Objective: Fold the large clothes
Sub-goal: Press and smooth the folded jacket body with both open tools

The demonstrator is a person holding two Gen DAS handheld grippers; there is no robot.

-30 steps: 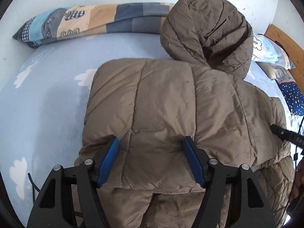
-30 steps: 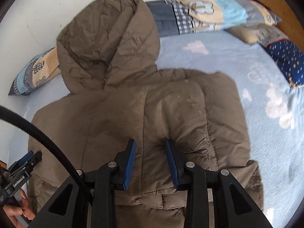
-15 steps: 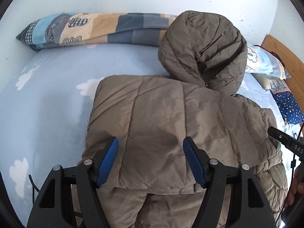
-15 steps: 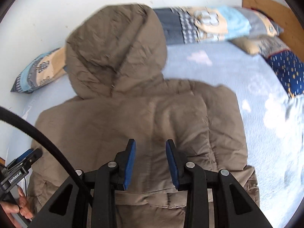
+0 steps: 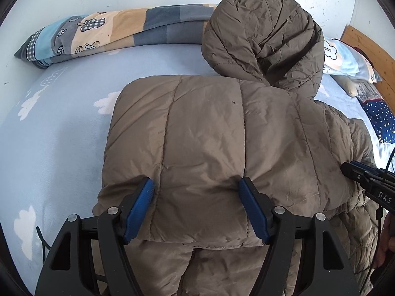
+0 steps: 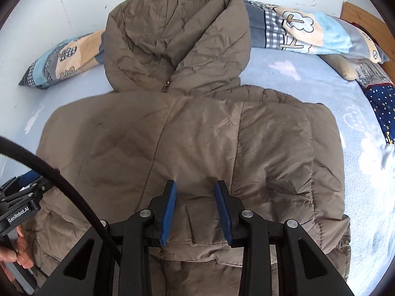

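Both cameras now sit closer over the brown hooded puffer jacket [image 5: 222,148] on the bed [image 5: 61,135]. Your left claw [image 5: 196,212] and right claw [image 6: 195,212] hover open, holding nothing. Pinch the near hem evenly before folding toward the hood [image 6: 177,37].

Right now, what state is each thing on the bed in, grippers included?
Brown quilted hooded jacket: lying flat, sides folded in, hood spread open.
Left gripper: open, jaws straddling jacket's folded edge.
Right gripper: open, over jacket.
Patchwork quilt: bunched along wall.
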